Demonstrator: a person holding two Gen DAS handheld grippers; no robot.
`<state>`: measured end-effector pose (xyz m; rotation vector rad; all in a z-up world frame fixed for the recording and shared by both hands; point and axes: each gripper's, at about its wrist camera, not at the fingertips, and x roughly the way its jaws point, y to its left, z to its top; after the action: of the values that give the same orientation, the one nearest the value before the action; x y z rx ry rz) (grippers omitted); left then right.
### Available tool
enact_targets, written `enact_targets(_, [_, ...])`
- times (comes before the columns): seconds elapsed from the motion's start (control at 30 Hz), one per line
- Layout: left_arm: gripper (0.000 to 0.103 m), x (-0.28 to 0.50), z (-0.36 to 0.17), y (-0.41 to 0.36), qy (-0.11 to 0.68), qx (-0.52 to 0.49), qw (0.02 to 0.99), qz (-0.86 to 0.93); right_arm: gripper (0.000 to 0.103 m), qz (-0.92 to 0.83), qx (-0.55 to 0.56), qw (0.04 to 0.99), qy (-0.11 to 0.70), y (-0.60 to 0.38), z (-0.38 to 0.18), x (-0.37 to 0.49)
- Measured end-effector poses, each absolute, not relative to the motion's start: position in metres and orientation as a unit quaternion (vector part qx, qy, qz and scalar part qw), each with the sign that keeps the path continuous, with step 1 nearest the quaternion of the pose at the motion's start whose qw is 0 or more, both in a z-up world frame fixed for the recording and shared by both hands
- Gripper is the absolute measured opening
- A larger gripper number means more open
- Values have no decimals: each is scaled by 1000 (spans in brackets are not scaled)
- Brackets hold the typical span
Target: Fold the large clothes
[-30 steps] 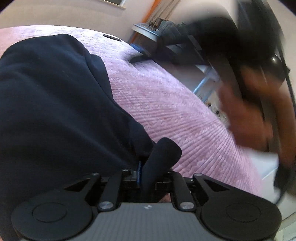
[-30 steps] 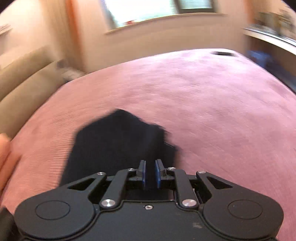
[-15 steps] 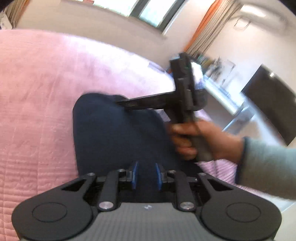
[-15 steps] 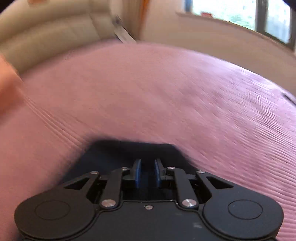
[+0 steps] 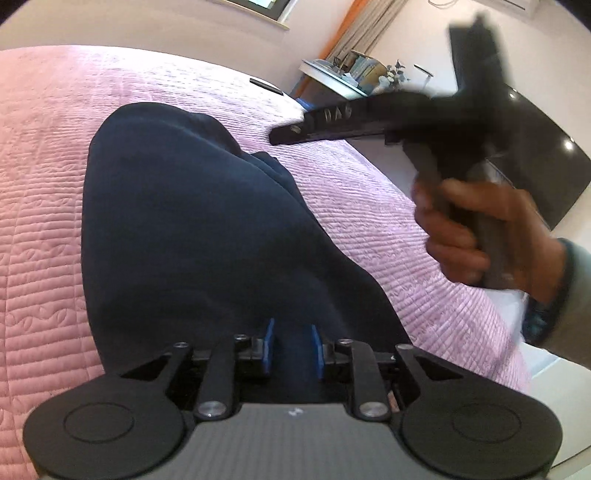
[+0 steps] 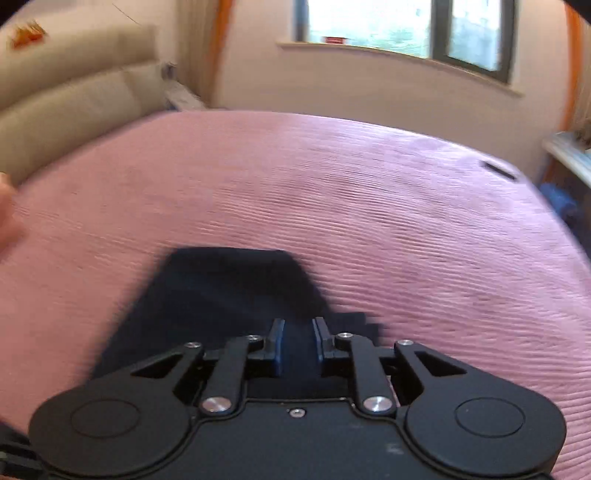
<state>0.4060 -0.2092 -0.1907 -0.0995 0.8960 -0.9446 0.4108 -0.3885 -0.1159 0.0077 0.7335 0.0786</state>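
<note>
A dark navy garment [image 5: 192, 229] lies folded on the pink quilted bedspread [image 5: 40, 206]. My left gripper [image 5: 291, 345] hovers over its near edge with its blue-padded fingers slightly apart and nothing between them. In the right wrist view the same garment [image 6: 221, 288] lies under my right gripper [image 6: 297, 341], whose fingers are also slightly apart and empty. The right gripper also shows in the left wrist view [image 5: 388, 118], held up in a hand to the right, above the bed.
The pink bedspread [image 6: 332, 192] fills most of both views. A beige headboard [image 6: 74, 96] stands at the left. A window [image 6: 406, 29] is on the far wall. A shelf with small items [image 5: 343, 74] and a dark screen [image 5: 535, 170] stand to the right of the bed.
Both grippers let go of the garment and opened slightly. The garment now lies flat on the bed. The right gripper has lifted up and away to the right.
</note>
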Motion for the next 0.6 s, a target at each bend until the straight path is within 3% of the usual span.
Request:
enact_targets(0.1, [23, 403, -190, -215, 415, -32, 795, -442, 19, 70, -28, 919, 386, -357, -135, 399])
enact_targets(0.17, [25, 399, -188, -212, 416, -30, 793, -444, 7, 51, -26, 902, 427, -363, -167, 389])
enact_targets(0.27, [24, 395, -190, -208, 421, -25, 789, -446, 0, 31, 28, 899, 437, -390, -179, 355])
enact_targets(0.43, [23, 388, -184, -215, 415, 9, 799, -436, 3, 10, 44, 884, 465, -404, -162, 332])
enact_targets(0.6, [23, 384, -181, -204, 423, -11, 795, -434, 9, 39, 37, 916, 397, -399, -117, 378])
